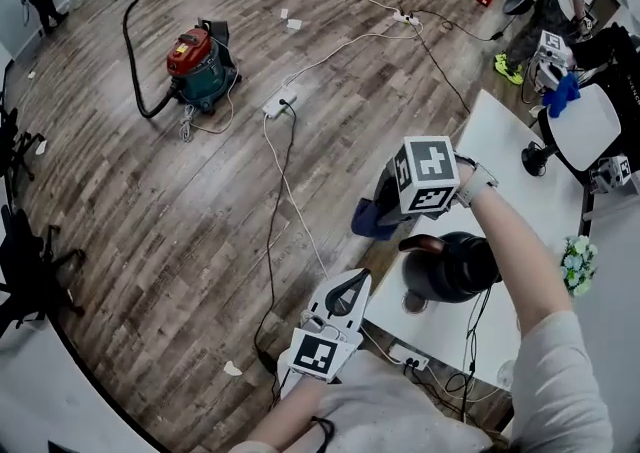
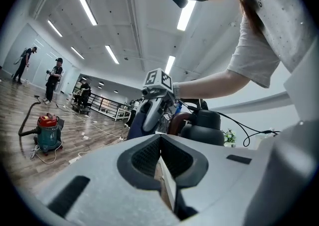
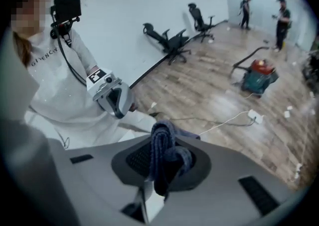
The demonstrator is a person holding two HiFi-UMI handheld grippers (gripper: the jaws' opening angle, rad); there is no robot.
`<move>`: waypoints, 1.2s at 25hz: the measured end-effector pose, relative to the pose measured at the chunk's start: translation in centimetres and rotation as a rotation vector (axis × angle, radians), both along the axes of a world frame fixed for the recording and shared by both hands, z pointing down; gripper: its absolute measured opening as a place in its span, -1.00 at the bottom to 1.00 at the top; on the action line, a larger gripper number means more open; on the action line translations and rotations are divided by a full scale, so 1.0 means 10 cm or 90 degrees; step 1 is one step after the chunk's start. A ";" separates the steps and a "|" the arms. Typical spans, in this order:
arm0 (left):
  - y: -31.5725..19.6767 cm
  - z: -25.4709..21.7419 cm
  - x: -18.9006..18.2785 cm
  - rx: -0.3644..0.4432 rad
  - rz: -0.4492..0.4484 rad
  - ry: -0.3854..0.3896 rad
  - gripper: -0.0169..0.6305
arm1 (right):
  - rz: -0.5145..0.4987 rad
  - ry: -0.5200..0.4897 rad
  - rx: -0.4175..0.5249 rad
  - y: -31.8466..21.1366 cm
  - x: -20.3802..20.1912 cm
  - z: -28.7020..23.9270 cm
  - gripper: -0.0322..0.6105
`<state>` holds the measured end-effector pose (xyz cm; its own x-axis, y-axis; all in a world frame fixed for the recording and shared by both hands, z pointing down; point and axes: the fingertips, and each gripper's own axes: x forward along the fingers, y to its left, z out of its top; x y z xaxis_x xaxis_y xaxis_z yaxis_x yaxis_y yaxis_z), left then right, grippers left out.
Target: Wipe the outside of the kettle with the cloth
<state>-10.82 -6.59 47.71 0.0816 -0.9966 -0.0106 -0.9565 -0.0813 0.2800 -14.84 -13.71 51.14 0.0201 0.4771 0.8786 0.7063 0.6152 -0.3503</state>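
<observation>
A black kettle (image 1: 452, 266) stands on the white table (image 1: 505, 146), near its front left corner. My right gripper (image 1: 372, 209) hangs just left of the kettle, over the table's edge, shut on a dark blue cloth (image 1: 373, 224). In the right gripper view the cloth (image 3: 163, 152) is bunched between the jaws of the right gripper (image 3: 159, 162). My left gripper (image 1: 346, 293) is low in front of the table, shut and empty, pointing at the kettle (image 2: 202, 126). The left gripper (image 2: 160, 145) has its pads pressed together.
A red and teal vacuum cleaner (image 1: 200, 61) with its hose stands on the wooden floor, with cables and a power strip (image 1: 280, 99) near it. A power strip and cords (image 1: 410, 353) lie at the table's front edge. White flowers (image 1: 578, 263) are at the right. Office chairs (image 1: 25, 271) stand at the left.
</observation>
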 end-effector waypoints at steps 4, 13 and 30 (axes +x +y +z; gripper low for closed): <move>-0.01 -0.15 -0.06 0.004 0.013 -0.006 -0.93 | 0.153 -0.321 0.099 -0.16 -0.06 -1.05 -0.74; -0.21 -0.56 -0.25 0.053 0.025 -0.101 -0.93 | 0.785 -0.733 -0.005 0.46 1.13 -1.77 -0.74; -0.29 -0.92 1.37 0.098 0.307 -0.063 -0.93 | 1.015 -0.677 0.181 0.15 2.49 -1.22 -0.74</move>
<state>2.84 -9.50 38.54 0.5393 -0.8330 -0.1233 -0.8215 -0.5526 0.1407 10.09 -12.22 38.93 -0.7316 -0.6218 0.2796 -0.6503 0.7596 -0.0122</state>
